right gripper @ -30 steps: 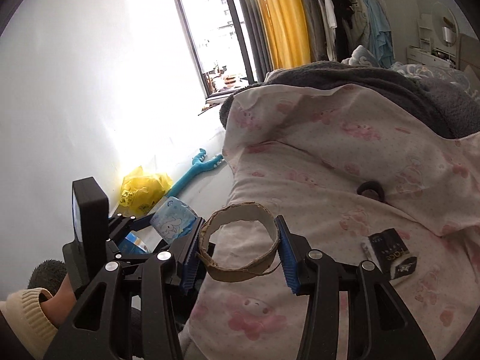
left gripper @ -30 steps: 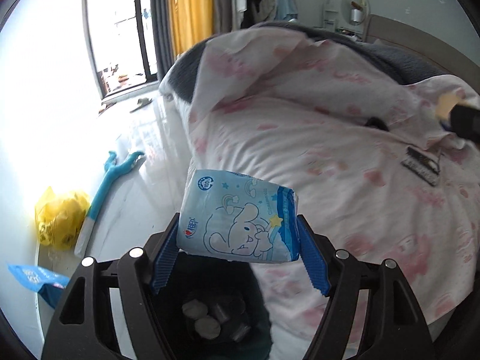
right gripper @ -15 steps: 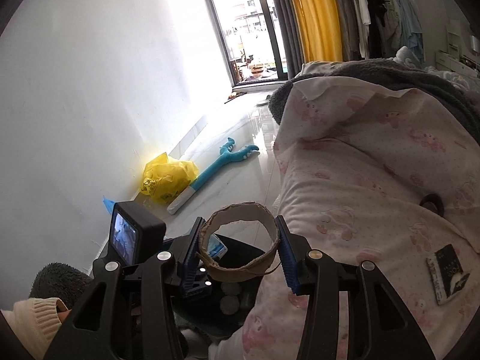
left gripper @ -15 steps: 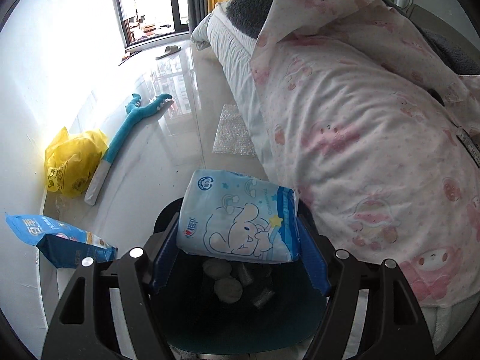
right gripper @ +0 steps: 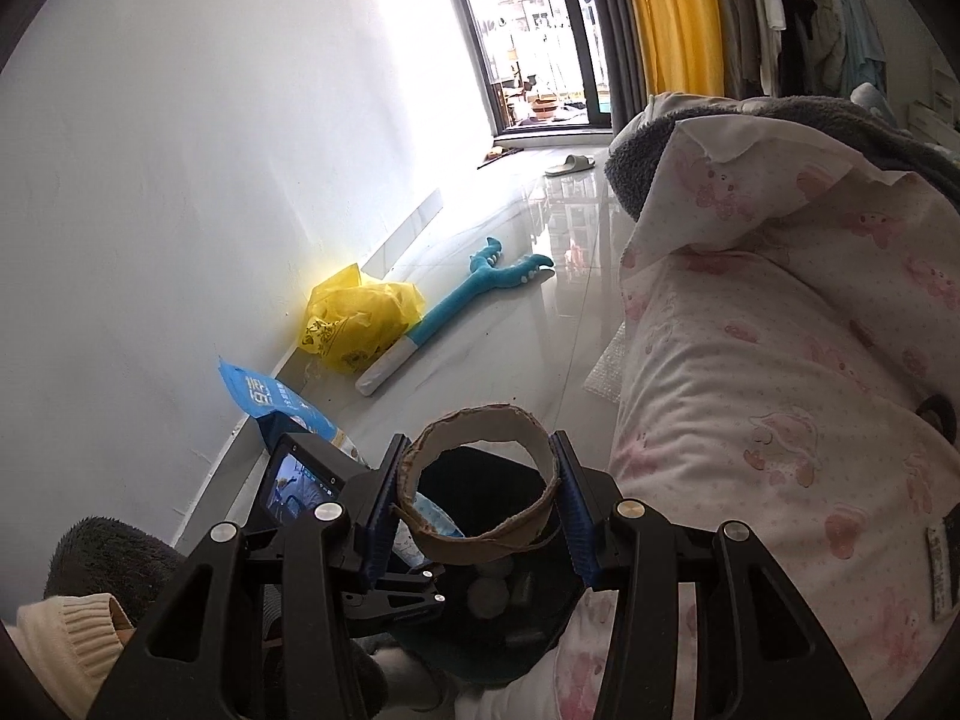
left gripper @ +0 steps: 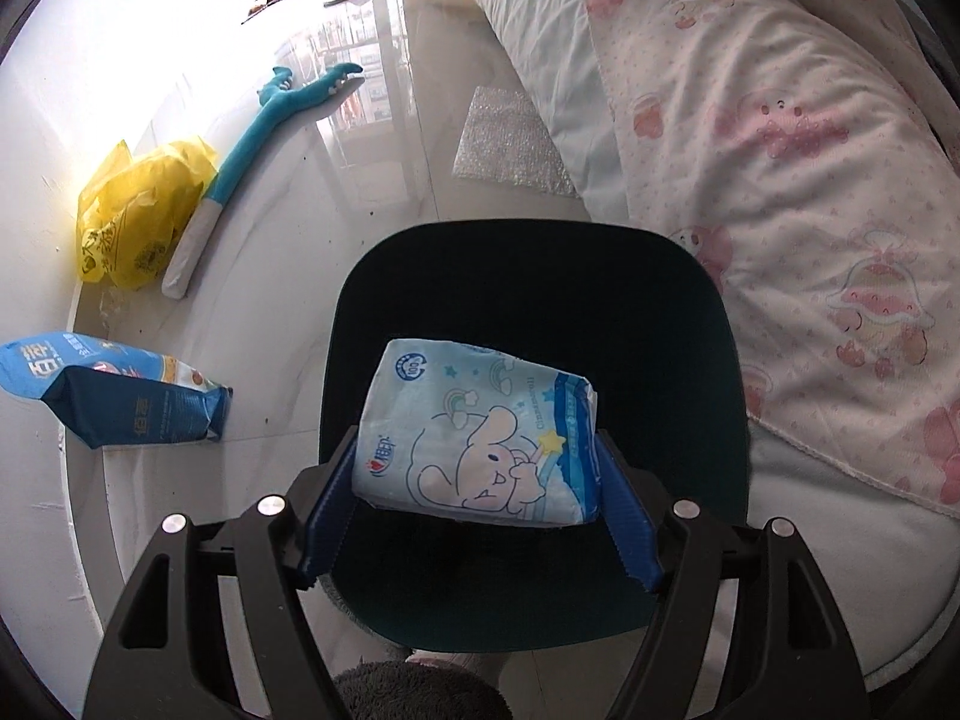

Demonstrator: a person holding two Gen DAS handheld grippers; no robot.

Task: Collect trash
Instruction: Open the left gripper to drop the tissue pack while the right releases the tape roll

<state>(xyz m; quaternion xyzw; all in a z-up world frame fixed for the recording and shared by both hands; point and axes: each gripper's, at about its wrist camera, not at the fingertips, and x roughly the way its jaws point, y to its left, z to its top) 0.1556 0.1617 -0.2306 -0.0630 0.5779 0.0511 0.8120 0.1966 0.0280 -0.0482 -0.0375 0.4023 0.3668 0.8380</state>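
A pack of tissues hangs clamped between the blue pads of the left gripper, directly above the dark mouth of the trash bin on the bedroom floor. The soft plastic-wrapped pack looks light and squashy; taken across its short sides, as here, it bulges a little but appears secure. Just beside it, the right gripper is clenched on a cardboard tape core, a thin, frayed ring held across its width and pressed slightly oval — it is likely to crumple under a harder squeeze. The ring hangs over the same bin, where earlier trash shows at the bottom. Room is tight: the bed's pink-printed quilt crowds the bin's rim to the right of the grippers, while open floor lies to the left. Farther left, by the wall, lie a blue snack bag, a yellow plastic bag and a teal plush toy.
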